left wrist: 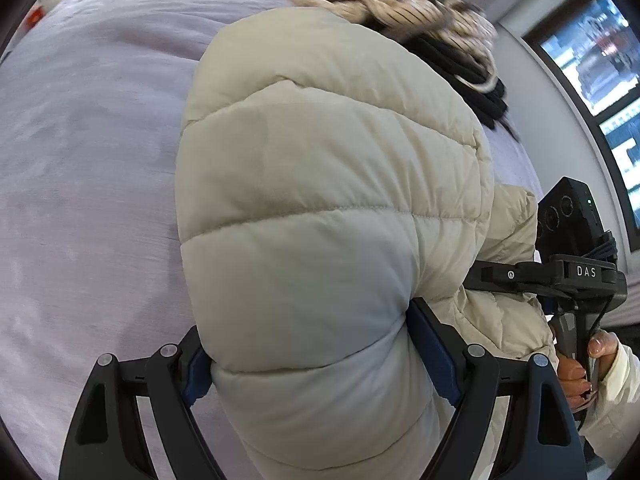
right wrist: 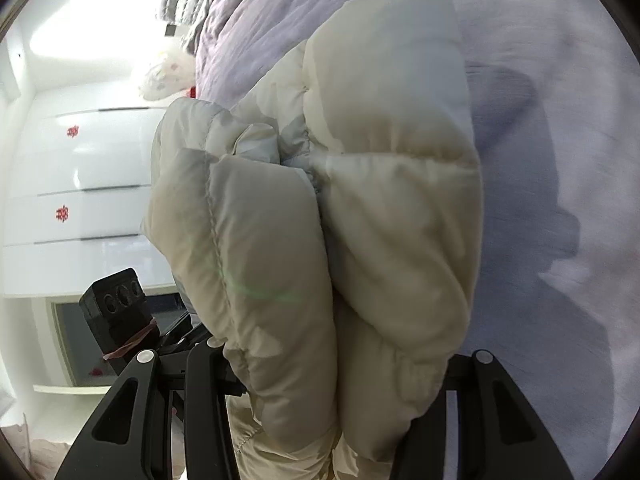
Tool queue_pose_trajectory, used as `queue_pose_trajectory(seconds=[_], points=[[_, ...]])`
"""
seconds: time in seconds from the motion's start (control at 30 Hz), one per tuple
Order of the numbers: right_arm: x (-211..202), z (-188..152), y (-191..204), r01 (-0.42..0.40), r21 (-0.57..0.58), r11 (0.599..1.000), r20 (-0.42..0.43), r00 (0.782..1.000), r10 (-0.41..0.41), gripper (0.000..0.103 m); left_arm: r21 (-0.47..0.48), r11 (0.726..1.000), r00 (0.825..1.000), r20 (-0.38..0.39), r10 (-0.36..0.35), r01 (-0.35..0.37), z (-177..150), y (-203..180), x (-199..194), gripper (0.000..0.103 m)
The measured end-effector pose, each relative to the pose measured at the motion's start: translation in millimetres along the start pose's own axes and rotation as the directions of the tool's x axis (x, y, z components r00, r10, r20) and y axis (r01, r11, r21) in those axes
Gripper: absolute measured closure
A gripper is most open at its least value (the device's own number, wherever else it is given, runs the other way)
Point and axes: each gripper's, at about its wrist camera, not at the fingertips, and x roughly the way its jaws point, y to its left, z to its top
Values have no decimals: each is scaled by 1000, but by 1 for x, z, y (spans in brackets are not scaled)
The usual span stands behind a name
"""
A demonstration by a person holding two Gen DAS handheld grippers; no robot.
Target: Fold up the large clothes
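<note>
Cream puffer jacket [left wrist: 332,208] bunched and raised off the lilac bedspread [left wrist: 88,168], clamped at its near end by both grippers: left gripper [left wrist: 320,364] squeezing a fat quilted roll between its blue pads, right gripper [right wrist: 340,364] pinched on a doubled bundle of the same jacket. Long axis running straight away from each gripper toward the far end, near the patterned clothes [left wrist: 404,12]. Both hands equally near the near edge, so probably carried forward together and laid down far end first.
</note>
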Motion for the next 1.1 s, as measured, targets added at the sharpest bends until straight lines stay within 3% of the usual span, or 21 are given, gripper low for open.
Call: queue_pose_trajectory(seconds=[0.3, 0.53, 0.9, 1.1], points=[[102, 36, 48, -11, -86, 996, -53, 999, 7, 54, -122, 986, 991, 52, 123, -115, 25, 111, -21, 17], [142, 51, 63, -4, -141, 990, -57, 998, -4, 54, -184, 970, 981, 75, 177, -161, 45, 163, -11, 17], [160, 46, 50, 37, -79, 996, -35, 999, -40, 50, -156, 970, 976, 76, 203, -189, 49, 162, 12, 17], [168, 50, 77, 97, -79, 992, -24, 995, -99, 48, -138, 974, 978, 74, 193, -182, 48, 157, 14, 16]])
